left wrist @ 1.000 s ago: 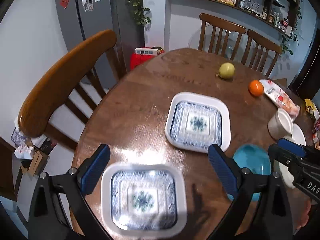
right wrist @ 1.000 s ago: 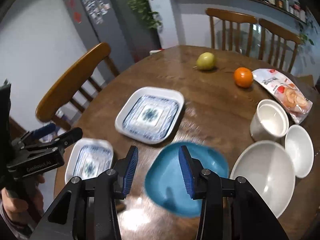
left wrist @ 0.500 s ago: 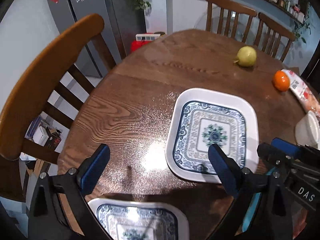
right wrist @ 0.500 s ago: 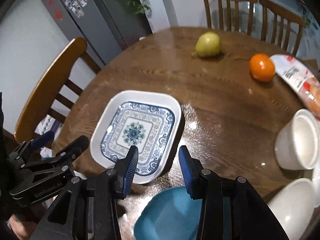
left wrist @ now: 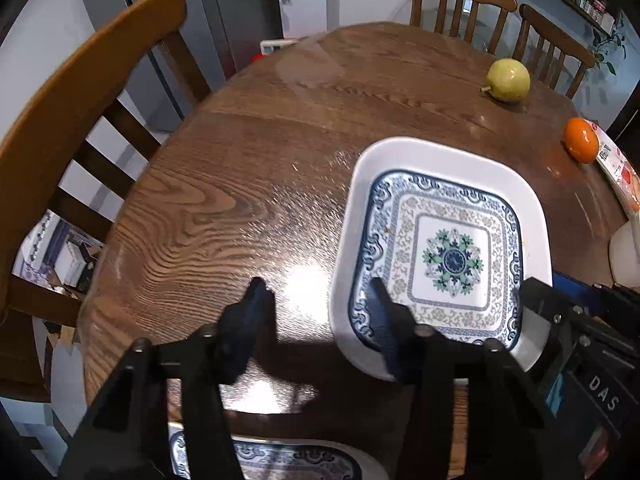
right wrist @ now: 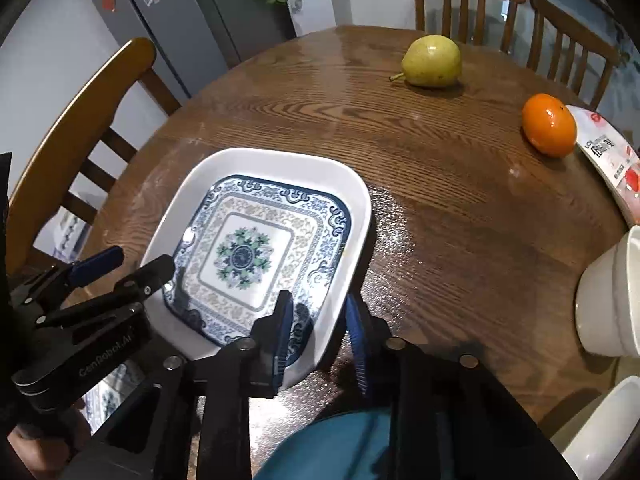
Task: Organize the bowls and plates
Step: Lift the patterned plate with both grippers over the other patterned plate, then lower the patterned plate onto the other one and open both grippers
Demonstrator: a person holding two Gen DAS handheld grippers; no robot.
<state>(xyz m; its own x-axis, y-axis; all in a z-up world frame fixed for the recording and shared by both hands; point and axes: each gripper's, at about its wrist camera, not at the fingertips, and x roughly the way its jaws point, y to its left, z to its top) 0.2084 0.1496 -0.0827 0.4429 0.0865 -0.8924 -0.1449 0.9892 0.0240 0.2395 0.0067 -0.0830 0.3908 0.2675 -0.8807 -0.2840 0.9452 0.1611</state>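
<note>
A square white plate with a blue pattern (left wrist: 452, 256) (right wrist: 256, 252) lies flat on the round wooden table (left wrist: 248, 168). My left gripper (left wrist: 316, 292) straddles its left rim, one finger over the pattern and one over bare wood. Its jaws are closing and stand clear of the rim. My right gripper (right wrist: 318, 304) straddles the plate's near right rim. Its jaws are closing too, narrow around the rim, with no firm press showing. Each gripper shows in the other's view: the right gripper (left wrist: 556, 288), the left gripper (right wrist: 120, 268). A second patterned plate (left wrist: 280, 460) lies at the near edge.
A teal plate (right wrist: 332, 444) lies just under my right gripper. A white cup (right wrist: 612, 300) and a white bowl (right wrist: 600, 432) stand at the right. Farther back are a pear (right wrist: 432, 60), an orange (right wrist: 550, 125) and a snack packet (right wrist: 608, 160). Wooden chairs (left wrist: 80, 100) ring the table.
Both grippers have come down and forward from the near plates to the far patterned plate. Both pairs of jaws have narrowed around its rim. The plate has not moved.
</note>
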